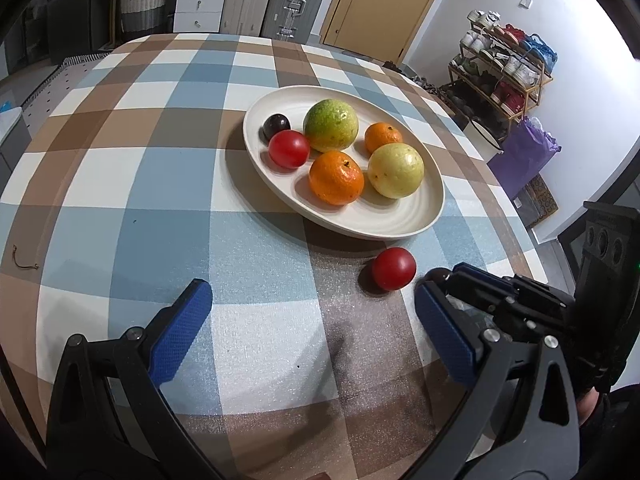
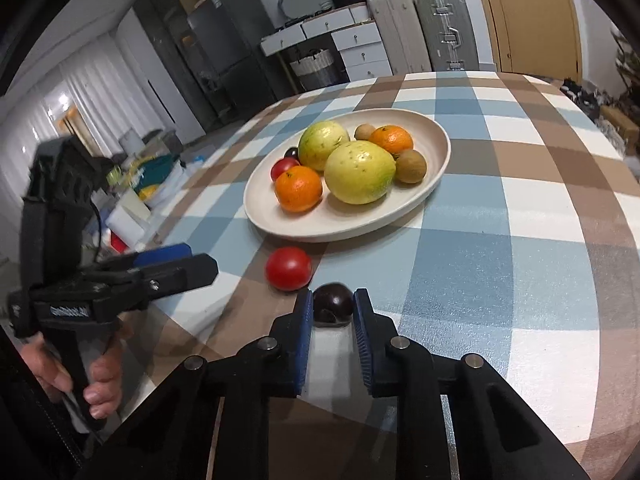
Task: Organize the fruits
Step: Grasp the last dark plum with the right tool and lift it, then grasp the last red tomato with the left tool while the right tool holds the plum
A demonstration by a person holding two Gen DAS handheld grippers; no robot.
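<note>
Both tongs hung over the checked tablecloth (image 1: 120, 184), angled down toward the plate (image 1: 400, 220). Right tongs (image 2: 333, 304) were closed on a dark plum (image 2: 333, 302), blue pads pressed against its two sides, the plum sitting low at the tabletop just beside a loose red tomato (image 2: 288, 268). Left tongs (image 1: 312, 300) stood wide open with nothing between the fingers; only cloth showed in the gap. In the left wrist view the loose tomato (image 1: 393, 268) lay on the cloth just off the plate's near rim and near the left tongs' right finger; the right tongs showed behind that finger, their tips hidden there. In the right wrist view the left tongs (image 2: 192, 264) appeared at the left edge, held by a person's hand (image 2: 96, 376) around the handle. The off-white plate (image 2: 304, 228) sat mid-table, holding two big yellow-green guavas (image 2: 359, 172), two oranges (image 2: 299, 191), a red tomato (image 2: 283, 168), a second dark plum (image 2: 291, 153) partly hidden behind the others, and two small brown fruits (image 2: 411, 166) on the far side. Fruits on the plate were bunched, several touching. Behind the table stood suitcases (image 2: 444, 32), white drawers (image 2: 362, 52), a wooden door (image 2: 532, 16), and in the left wrist view a shoe rack (image 1: 500, 68) by the wall.
</note>
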